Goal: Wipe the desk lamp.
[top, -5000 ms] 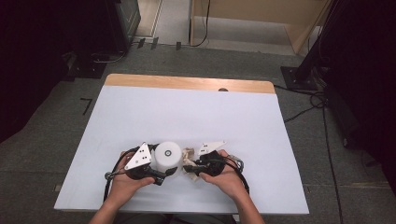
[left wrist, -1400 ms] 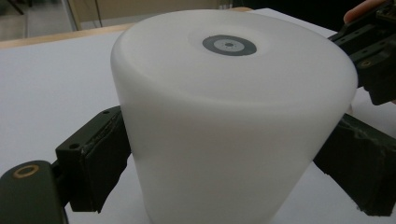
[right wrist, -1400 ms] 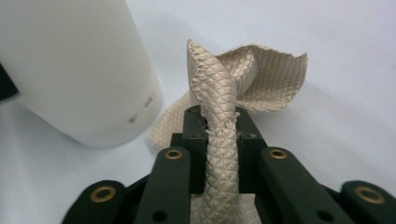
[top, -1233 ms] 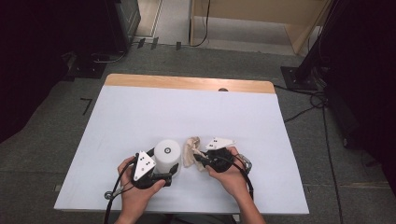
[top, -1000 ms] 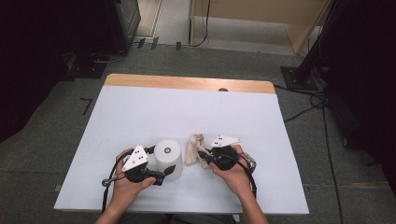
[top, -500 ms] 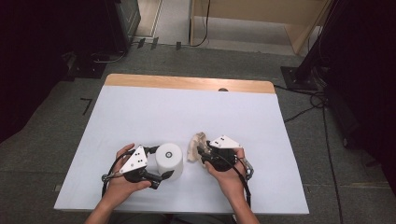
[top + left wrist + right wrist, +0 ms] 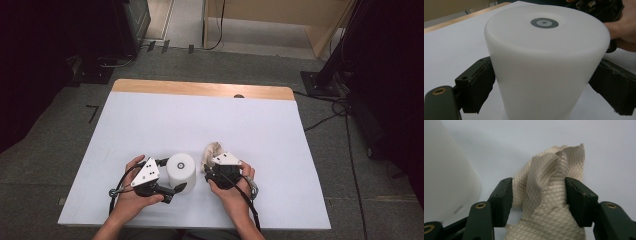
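Note:
A white cylinder (image 7: 181,171) with a grey ring on its top stands near the front of the white table (image 7: 200,115). My left gripper (image 7: 172,176) is shut on it; in the left gripper view both black pads (image 7: 482,85) press on the cylinder's (image 7: 546,62) sides. Just right of it lies a crumpled beige quilted cloth (image 7: 212,150). My right gripper (image 7: 207,169) has just been opening its jaws. In the right gripper view the cloth (image 7: 546,192) bunches loosely between its spread pads (image 7: 579,200), resting on the table. The cylinder's wall (image 7: 446,170) stands at that view's left.
A wooden strip (image 7: 200,89) runs along the table's far edge. Dark stands and cables (image 7: 330,107) sit on the grey floor around it. The right hand and its gripper (image 7: 621,27) show close behind the cylinder in the left gripper view.
The right gripper has shifted a little left, toward the cylinder, and its jaws have spread off the cloth, which now rests on the table. The left hand and the cylinder stayed put.

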The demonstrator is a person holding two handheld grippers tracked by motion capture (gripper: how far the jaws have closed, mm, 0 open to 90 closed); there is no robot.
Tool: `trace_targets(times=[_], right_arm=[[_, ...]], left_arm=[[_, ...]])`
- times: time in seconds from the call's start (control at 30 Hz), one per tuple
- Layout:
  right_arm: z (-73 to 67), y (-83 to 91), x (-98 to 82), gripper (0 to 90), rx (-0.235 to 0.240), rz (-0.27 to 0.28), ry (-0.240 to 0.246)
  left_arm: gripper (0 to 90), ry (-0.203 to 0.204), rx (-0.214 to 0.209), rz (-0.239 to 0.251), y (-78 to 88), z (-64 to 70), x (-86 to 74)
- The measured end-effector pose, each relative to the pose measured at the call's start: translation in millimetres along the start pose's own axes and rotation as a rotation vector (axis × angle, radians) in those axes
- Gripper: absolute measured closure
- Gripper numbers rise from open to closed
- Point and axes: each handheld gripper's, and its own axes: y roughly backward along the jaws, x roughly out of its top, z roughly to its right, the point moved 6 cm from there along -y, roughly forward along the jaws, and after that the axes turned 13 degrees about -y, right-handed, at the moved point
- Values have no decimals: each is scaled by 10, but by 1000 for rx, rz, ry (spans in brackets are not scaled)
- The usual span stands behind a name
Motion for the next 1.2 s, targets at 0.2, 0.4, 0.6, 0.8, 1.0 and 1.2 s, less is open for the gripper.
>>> trace_targets(times=[0.2,0.4,0.6,0.8,1.0,1.2], right_arm=[[15,-67,-65,534,-57,-18,98],[125,-70,-39,778,-12,-33,104],[162,8,6,804,201,-65,107],[34,94,-62,803,424,-120,248],[-162,123,-187,804,584,-205,300],[-213,215,-141,804,666,-163,308]], left_arm=[[86,0,-4,-7,-11,1,-14],[86,2,-5,-8,-9,2,-14],[87,1,-9,6,1,-37,-23],[91,-24,22,9,14,-83,-28],[93,-24,20,12,-7,-65,-28],[94,-31,22,15,-15,-65,-32]])
